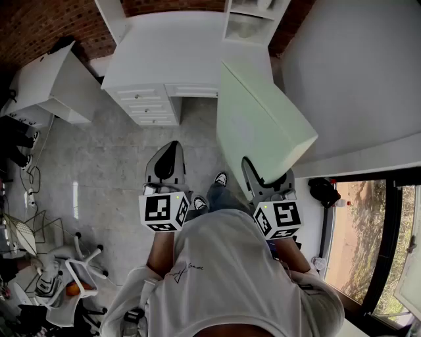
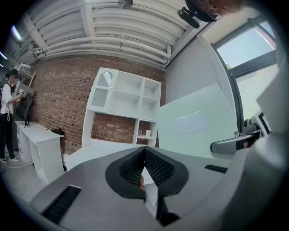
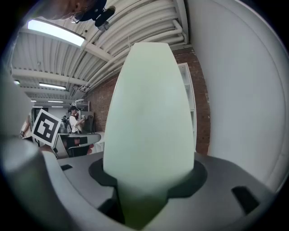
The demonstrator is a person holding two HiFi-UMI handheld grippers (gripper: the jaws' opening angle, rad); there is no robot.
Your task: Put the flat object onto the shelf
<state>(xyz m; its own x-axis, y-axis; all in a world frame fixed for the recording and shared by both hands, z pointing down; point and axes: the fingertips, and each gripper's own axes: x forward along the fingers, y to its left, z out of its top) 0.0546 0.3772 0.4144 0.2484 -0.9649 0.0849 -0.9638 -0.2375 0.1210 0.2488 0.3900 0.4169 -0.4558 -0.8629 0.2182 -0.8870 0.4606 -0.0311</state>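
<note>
The pale green board (image 1: 263,125) is up in the air on the right, its near edge clamped tight in the right gripper (image 1: 270,185), with the rest sticking out toward the far wall. Just to its left, the left gripper (image 1: 168,164) is pinched together on nothing. The white shelf (image 1: 253,20) sits on the desk (image 1: 177,59) at the far end, well apart from the board. Looks like mid-carry to me. Next it needs bringing over and lining up flat with a shelf opening.
</note>
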